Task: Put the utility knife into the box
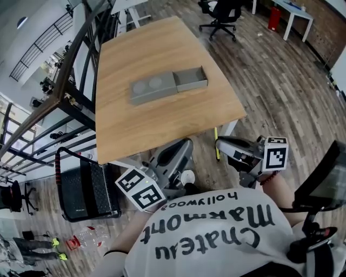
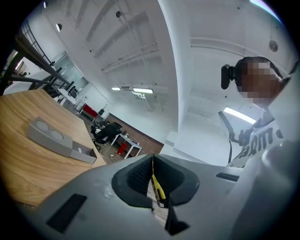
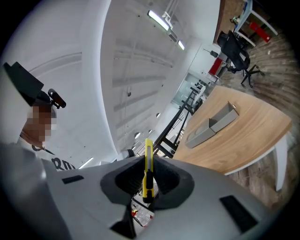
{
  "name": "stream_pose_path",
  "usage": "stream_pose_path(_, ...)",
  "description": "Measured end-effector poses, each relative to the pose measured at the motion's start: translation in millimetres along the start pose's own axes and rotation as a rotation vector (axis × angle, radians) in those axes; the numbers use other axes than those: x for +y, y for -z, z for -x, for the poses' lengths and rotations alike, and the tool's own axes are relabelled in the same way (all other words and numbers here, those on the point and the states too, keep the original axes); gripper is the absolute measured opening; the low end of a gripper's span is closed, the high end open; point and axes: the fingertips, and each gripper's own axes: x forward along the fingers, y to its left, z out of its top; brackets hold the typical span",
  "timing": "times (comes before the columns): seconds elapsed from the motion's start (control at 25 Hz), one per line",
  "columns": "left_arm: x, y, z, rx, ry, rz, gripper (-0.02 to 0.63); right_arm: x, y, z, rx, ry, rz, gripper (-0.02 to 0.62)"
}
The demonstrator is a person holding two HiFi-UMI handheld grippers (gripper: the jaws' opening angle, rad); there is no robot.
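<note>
A grey box (image 1: 153, 89) lies on the wooden table (image 1: 162, 48), its drawer (image 1: 190, 79) pulled out to the right and empty. My right gripper (image 1: 220, 144) hangs below the table's near edge, shut on a yellow utility knife (image 1: 217, 146) that stands upright between its jaws (image 3: 148, 169). The right gripper view shows the box (image 3: 213, 123) far off on the table. My left gripper (image 1: 185, 146) is beside it, also off the table, jaws together with nothing held (image 2: 152, 161). Through its lower slit a bit of the yellow knife (image 2: 158, 189) shows, and the box (image 2: 51, 138) lies far left.
A black mesh chair (image 1: 89, 189) stands at the lower left by the table's corner. A dark metal railing (image 1: 70, 65) runs along the table's left side. An office chair (image 1: 220, 15) and a white desk (image 1: 294, 12) stand beyond on the wood floor.
</note>
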Motion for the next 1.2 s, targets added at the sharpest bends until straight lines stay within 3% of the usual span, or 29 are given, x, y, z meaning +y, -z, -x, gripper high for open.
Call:
stream_pose_path(0.36,76.7,-55.7,-0.4,0.029,-0.008,-0.012,0.008,-34.6,-43.0,-78.3,-0.054,-0.010,-0.014,0.057)
stream_pose_path(0.68,136.2,-88.1,-13.1,0.087,0.048,-0.037,0.008,-72.5,-77.2,-125.3,-0.149,0.027,-0.007,0.057)
stream_pose_path(1.2,197.0,-102.5,-37.9,0.076,0.129,0.024,0.008,-109.3,-100.8,-152.8,-0.173,0.109,0.015,0.057)
